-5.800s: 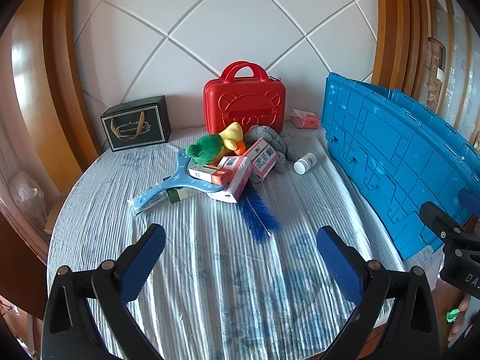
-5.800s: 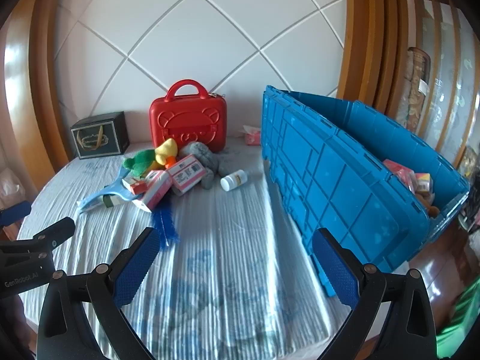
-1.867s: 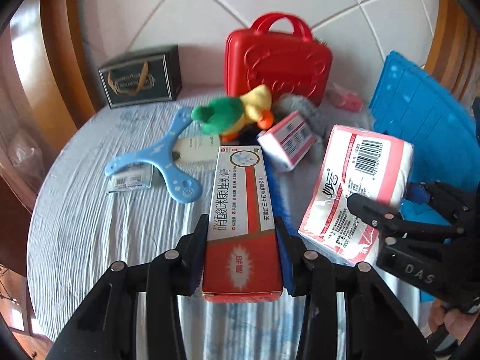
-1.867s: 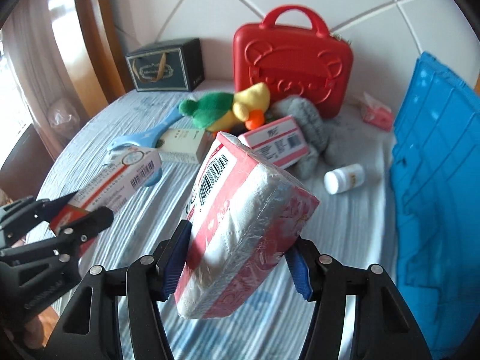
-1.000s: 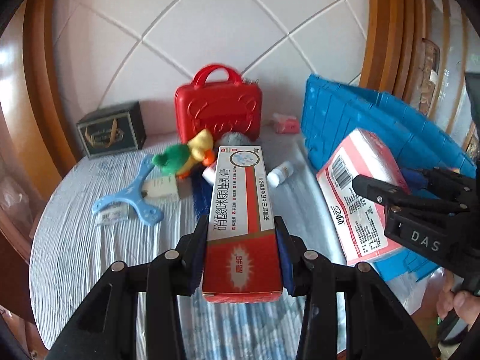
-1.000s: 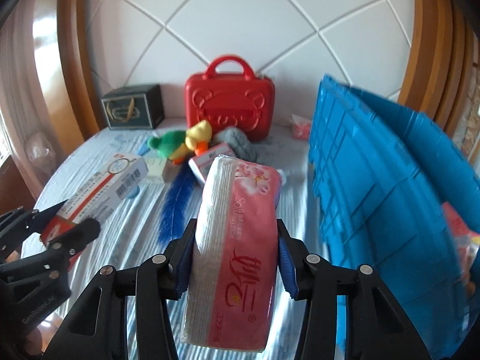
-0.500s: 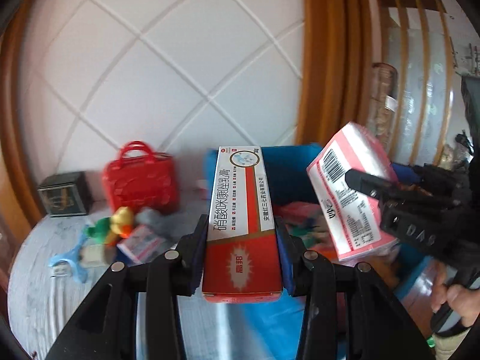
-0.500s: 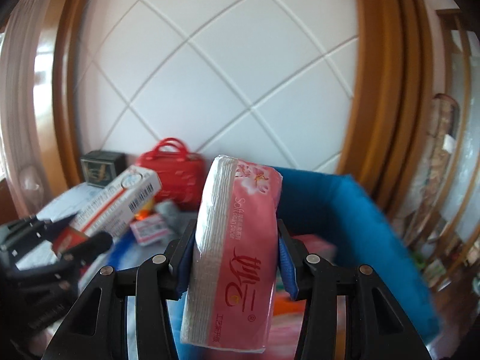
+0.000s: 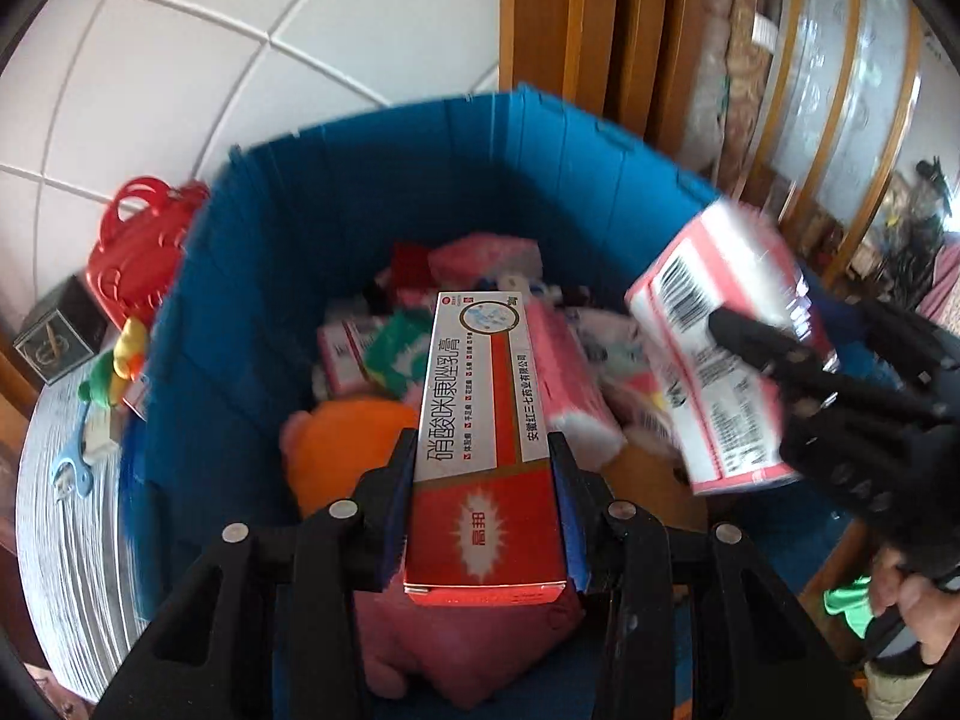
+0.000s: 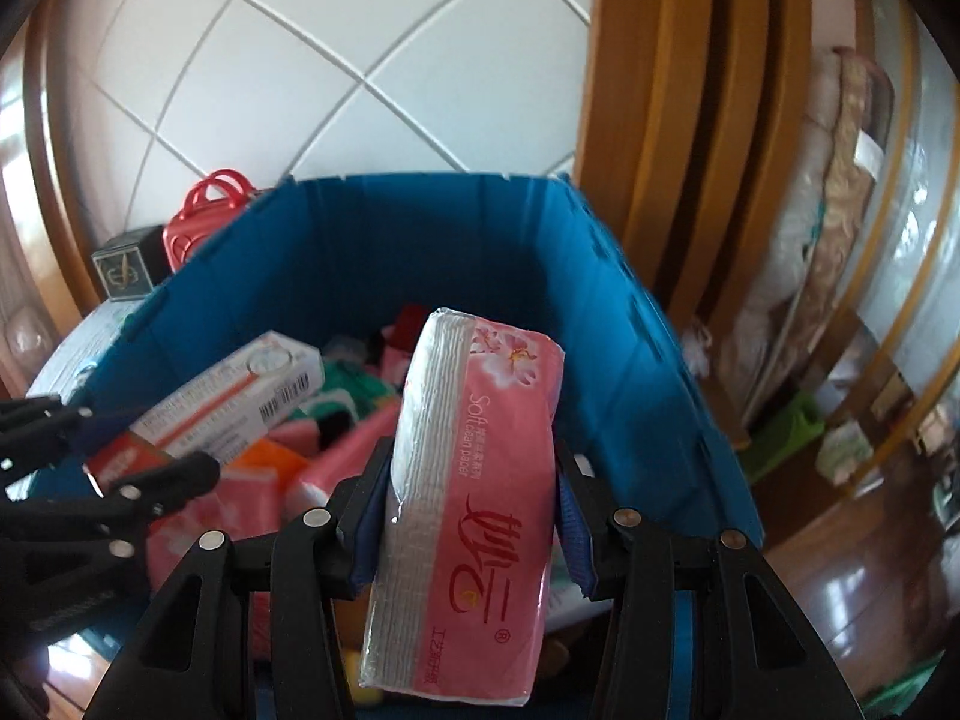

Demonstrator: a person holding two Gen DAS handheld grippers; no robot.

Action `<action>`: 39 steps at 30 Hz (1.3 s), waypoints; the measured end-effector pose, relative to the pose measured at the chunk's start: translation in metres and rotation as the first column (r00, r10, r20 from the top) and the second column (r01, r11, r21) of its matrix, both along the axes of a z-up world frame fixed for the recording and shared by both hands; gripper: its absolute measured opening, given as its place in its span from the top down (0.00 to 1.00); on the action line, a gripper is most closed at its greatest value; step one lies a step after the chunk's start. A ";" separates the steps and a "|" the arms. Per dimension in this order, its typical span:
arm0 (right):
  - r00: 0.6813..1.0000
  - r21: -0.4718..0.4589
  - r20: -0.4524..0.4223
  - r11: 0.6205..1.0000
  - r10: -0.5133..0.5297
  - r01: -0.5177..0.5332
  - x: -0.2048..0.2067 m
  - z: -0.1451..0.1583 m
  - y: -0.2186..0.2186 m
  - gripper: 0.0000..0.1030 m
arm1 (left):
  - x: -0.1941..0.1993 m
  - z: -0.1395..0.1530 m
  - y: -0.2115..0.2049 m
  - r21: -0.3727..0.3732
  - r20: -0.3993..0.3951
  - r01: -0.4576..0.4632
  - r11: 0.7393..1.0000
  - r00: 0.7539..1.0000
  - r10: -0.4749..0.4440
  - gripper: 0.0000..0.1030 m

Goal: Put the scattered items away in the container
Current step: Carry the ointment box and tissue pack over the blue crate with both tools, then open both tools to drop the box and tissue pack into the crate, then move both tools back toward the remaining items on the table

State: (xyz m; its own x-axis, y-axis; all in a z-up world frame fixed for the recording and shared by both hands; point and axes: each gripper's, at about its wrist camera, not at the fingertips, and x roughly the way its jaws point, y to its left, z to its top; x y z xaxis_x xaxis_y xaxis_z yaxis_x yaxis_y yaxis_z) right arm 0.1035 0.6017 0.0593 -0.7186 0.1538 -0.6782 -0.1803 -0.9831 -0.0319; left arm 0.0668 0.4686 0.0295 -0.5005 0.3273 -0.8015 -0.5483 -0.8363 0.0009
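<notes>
Over the ribbed blue plastic crate point(image 9: 252, 276), the left gripper point(image 9: 483, 480) clamps a glossy red-and-white cardboard carton point(image 9: 483, 420), while the right gripper point(image 10: 471, 498) squeezes a soft pink plastic-wrapped tissue pack point(image 10: 480, 468).

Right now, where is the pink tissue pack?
The pink tissue pack is clamped in the right gripper, held above the open blue crate. In the left wrist view it shows at right, beside the red-and-white box.

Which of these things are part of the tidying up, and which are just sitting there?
Part of the job:
- red and white box, in the left hand-held gripper
- pink tissue pack, in the right hand-held gripper
- blue crate, where they go
- duck toy, not yet tidied

Just sitting there:
- red case
- dark gift box
</notes>
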 end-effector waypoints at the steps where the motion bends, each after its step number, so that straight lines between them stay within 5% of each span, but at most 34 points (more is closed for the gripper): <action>1: 1.000 -0.007 -0.004 1.000 -0.005 0.005 0.003 -0.001 0.008 0.52 | 0.002 -0.003 0.003 -0.006 0.004 -0.002 1.000 1.000 0.002 0.61; 9: 1.000 -0.025 -0.002 1.000 -0.013 0.013 0.019 -0.009 0.026 0.42 | 0.027 0.000 0.012 -0.025 -0.056 -0.013 1.000 0.998 0.011 0.50; 12: 1.000 -0.022 -0.009 1.000 -0.015 0.015 0.025 -0.010 0.028 0.27 | 0.026 0.002 0.010 -0.017 -0.081 -0.022 1.000 0.996 0.020 0.36; 19: 0.998 -0.010 -0.061 1.000 -0.027 0.026 0.052 0.000 0.026 0.01 | 0.043 0.014 -0.010 0.031 -0.133 -0.041 0.999 0.990 0.045 0.34; 24: 0.995 -0.014 -0.099 0.999 -0.031 0.029 0.071 0.008 0.023 0.00 | 0.058 0.025 -0.030 0.075 -0.192 -0.062 0.995 0.978 0.076 0.24; 39: 0.974 -0.004 -0.204 0.994 0.102 -0.105 0.087 0.034 -0.058 0.00 | 0.080 0.050 -0.135 0.189 -0.254 -0.190 0.963 0.938 0.235 0.23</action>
State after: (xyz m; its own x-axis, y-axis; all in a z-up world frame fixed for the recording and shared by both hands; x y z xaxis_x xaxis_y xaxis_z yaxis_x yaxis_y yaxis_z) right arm 0.1908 0.5435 0.0937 -0.8529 0.0624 -0.5183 -0.0787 -0.9969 0.0094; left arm 0.1468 0.3337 0.0799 -0.7635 0.3015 -0.5711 -0.3557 -0.9344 -0.0179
